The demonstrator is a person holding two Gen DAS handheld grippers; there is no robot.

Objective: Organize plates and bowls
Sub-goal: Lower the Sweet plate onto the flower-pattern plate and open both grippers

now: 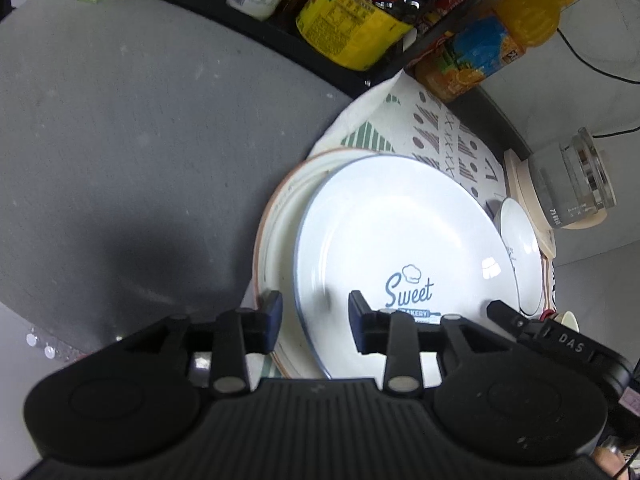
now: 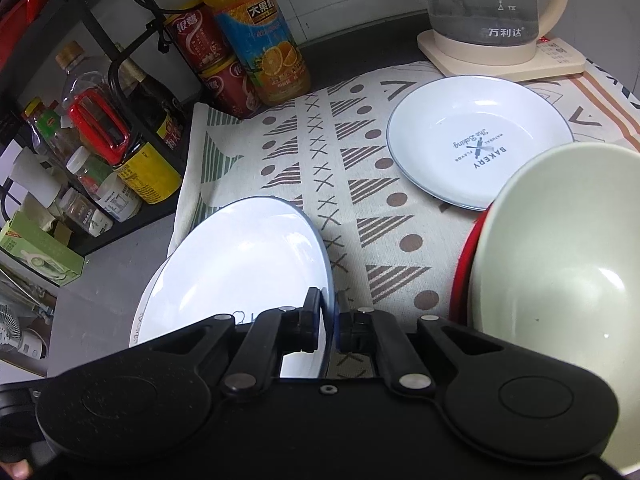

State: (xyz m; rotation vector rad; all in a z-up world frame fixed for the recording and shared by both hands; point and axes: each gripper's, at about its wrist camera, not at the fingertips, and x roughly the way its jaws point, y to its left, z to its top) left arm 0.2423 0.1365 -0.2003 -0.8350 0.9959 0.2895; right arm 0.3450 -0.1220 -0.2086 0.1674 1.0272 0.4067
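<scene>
My right gripper (image 2: 331,322) is shut on the rim of a white blue-rimmed "Sweet Bakery" plate (image 2: 240,272), held tilted over a larger brown-rimmed plate (image 1: 280,216). The held plate fills the left wrist view (image 1: 400,240). My left gripper (image 1: 315,316) is open, its jaws either side of that plate's near edge, not gripping. The right gripper (image 1: 504,312) shows at the plate's right edge. A smaller white "Bakery" plate (image 2: 476,140) lies on the patterned cloth (image 2: 360,184). A pale green bowl (image 2: 560,280) sits in a red bowl (image 2: 460,280) at right.
A black rack with bottles and jars (image 2: 100,140) stands at left. An orange juice bottle (image 2: 260,48) and red cans (image 2: 208,60) stand at the back. A glass kettle (image 2: 488,4) sits on its cream base at back right. Grey counter (image 1: 140,140) lies left of the cloth.
</scene>
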